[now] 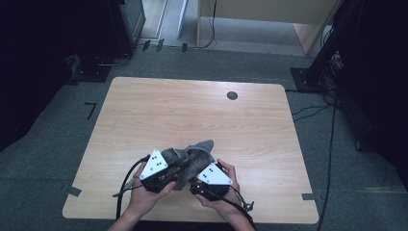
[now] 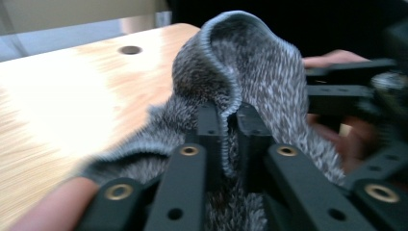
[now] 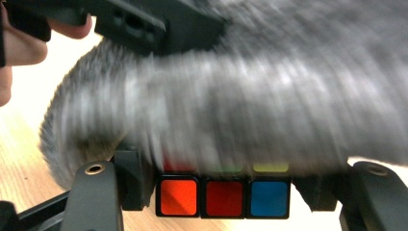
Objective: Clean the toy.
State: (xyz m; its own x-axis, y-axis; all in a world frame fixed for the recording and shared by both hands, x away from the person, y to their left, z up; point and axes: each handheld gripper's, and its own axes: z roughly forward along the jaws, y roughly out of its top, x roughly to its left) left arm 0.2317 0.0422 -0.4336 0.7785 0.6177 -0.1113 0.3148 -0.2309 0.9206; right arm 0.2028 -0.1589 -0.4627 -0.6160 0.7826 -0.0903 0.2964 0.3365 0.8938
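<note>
the left gripper (image 2: 226, 120) is shut on the ribbed edge of the grey sock (image 2: 250, 72), which rises just in front of its jaws. to the right, the right gripper (image 3: 223, 192) holds a colour cube (image 3: 223, 197) between its jaws, half under the sock. the sock mouth lies over the cube, near the front of the table (image 1: 192, 106), so i think the cube goes into it.

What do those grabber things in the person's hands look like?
Both are black. The left gripper and the right gripper each carry a grey three-cornered plate with small dark dots on top. A black cable trails from the left one. Up close, the jaws are flat black bars with brass-coloured rivets. The forearms are bare.
</note>
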